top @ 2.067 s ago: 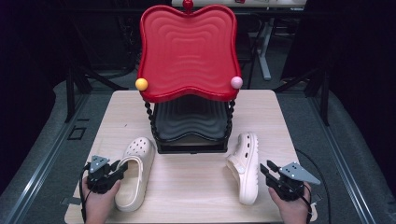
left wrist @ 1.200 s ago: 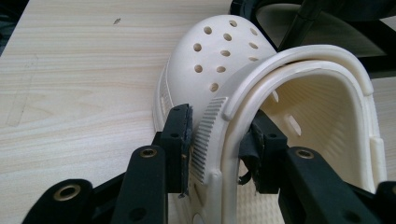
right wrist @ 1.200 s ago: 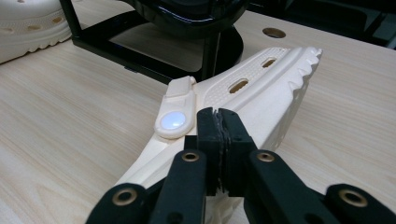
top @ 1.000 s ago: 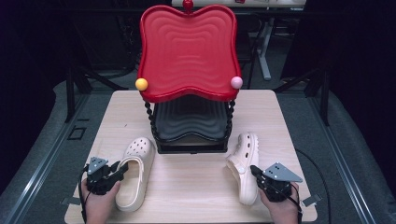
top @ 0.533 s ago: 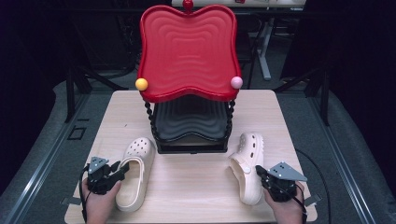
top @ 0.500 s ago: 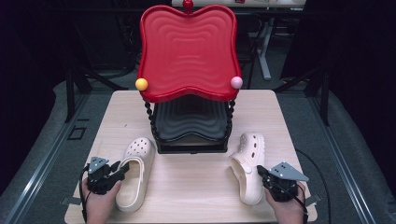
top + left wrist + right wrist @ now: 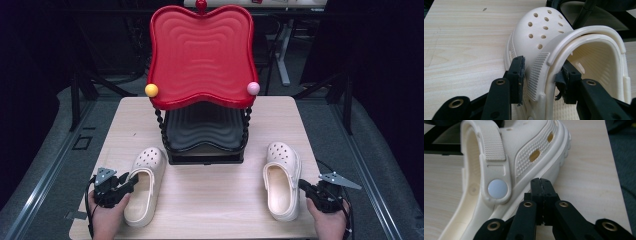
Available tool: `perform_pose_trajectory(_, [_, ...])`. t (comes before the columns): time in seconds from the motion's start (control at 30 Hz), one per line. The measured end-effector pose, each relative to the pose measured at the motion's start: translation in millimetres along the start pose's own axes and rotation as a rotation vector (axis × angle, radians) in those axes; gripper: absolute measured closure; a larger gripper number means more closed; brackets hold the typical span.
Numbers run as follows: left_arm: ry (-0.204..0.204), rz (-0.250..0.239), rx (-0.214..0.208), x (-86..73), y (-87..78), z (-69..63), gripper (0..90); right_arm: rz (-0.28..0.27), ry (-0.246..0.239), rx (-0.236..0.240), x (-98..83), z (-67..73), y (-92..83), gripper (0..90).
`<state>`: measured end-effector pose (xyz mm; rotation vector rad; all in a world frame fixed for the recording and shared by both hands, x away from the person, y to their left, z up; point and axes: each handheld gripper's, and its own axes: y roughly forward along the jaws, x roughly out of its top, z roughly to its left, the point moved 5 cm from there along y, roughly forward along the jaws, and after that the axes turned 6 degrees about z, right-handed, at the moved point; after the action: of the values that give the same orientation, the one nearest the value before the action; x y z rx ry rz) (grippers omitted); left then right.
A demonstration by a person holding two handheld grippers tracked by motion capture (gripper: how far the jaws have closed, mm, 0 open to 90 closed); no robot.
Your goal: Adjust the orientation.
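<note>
Two cream clogs lie toe-away on the wooden table (image 7: 210,200). The left clog (image 7: 145,185) (image 7: 541,32) has its outer side wall and strap between the jaws of my left gripper (image 7: 131,181) (image 7: 541,80). Those jaws have just been opening. The outer pad stands a little off the strap, so the gripper is open around the wall. The right clog (image 7: 281,182) (image 7: 524,142) lies straight near the front right. My right gripper (image 7: 301,184) (image 7: 540,182) is shut on nothing, its tips right at the clog's outer sole edge.
A two-tier stand sits at mid-table: a red wavy tray (image 7: 200,55) on top and a black tray (image 7: 205,132) below, with a yellow ball (image 7: 151,90) and a pink ball (image 7: 253,88) at the corners. The table's right edge (image 7: 614,170) is close to the right clog.
The right clog has slid to the right and turned from slanted to straight. My right gripper moved right with it. The left hand and left clog stayed put.
</note>
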<state>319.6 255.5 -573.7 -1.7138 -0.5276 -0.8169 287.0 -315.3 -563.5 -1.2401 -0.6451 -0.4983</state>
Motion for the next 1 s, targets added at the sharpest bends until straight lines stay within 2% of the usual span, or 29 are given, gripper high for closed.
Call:
perform_pose_trajectory(0.03, [0.000,0.001,0.000,0.1,0.0,0.1,60.6,0.019,0.030,0.012,-2.8,-5.7,4.3,90.0])
perform_pose_trajectory(0.07, [0.001,0.002,-0.001,0.2,0.0,0.2,60.6,0.040,0.093,0.056,-7.4,-11.9,12.2,90.0])
perform_pose_trajectory(0.1, [0.002,0.004,-0.001,0.1,-0.2,0.3,60.6,0.059,0.093,0.044,-9.1,-13.3,14.7,90.0])
perform_pose_trajectory(0.17, [0.001,0.003,-0.001,0.0,-0.2,0.4,60.6,0.064,0.078,0.046,-8.9,-10.7,18.3,90.0])
perform_pose_trajectory(0.33, [-0.002,-0.003,-0.003,-0.2,0.1,0.5,60.6,0.062,0.038,0.017,-4.9,-1.4,22.6,90.0])
perform_pose_trajectory(0.37, [0.000,-0.004,-0.004,-0.2,0.1,0.4,60.6,0.071,-0.002,0.004,-1.2,3.1,26.3,90.0])
perform_pose_trajectory(0.43, [0.004,-0.005,-0.004,-0.2,0.2,0.6,60.6,0.069,-0.035,-0.012,5.3,6.9,29.6,90.0])
perform_pose_trajectory(0.57, [0.000,-0.004,-0.002,-0.3,0.1,0.6,60.5,0.059,-0.050,-0.002,14.5,9.8,36.2,90.0])
perform_pose_trajectory(0.67, [0.003,-0.005,-0.002,-0.2,0.3,0.3,60.5,0.041,-0.063,0.038,21.7,10.1,46.1,90.0])
perform_pose_trajectory(0.77, [0.003,-0.007,-0.004,0.0,0.5,0.4,60.4,0.030,-0.065,0.057,24.4,9.8,50.3,90.0])
perform_pose_trajectory(0.83, [-0.001,-0.006,-0.004,-0.3,0.2,0.5,60.3,0.002,-0.034,0.012,26.8,4.6,50.0,86.5])
perform_pose_trajectory(0.9, [0.006,-0.008,-0.002,-0.5,0.0,0.1,60.2,-0.043,-0.017,-0.026,28.3,4.4,40.8,82.2])
perform_pose_trajectory(0.93, [0.006,-0.008,-0.002,-0.5,0.0,0.1,60.2,-0.043,-0.017,-0.026,28.3,4.4,40.8,82.2])
perform_pose_trajectory(0.97, [0.008,-0.011,-0.002,-0.5,0.1,-0.1,60.2,-0.080,-0.021,-0.064,30.5,8.3,27.7,80.4])
perform_pose_trajectory(1.0, [0.010,-0.011,-0.001,-0.6,0.1,-0.1,60.2,-0.089,-0.034,-0.084,31.2,11.0,21.1,79.5])
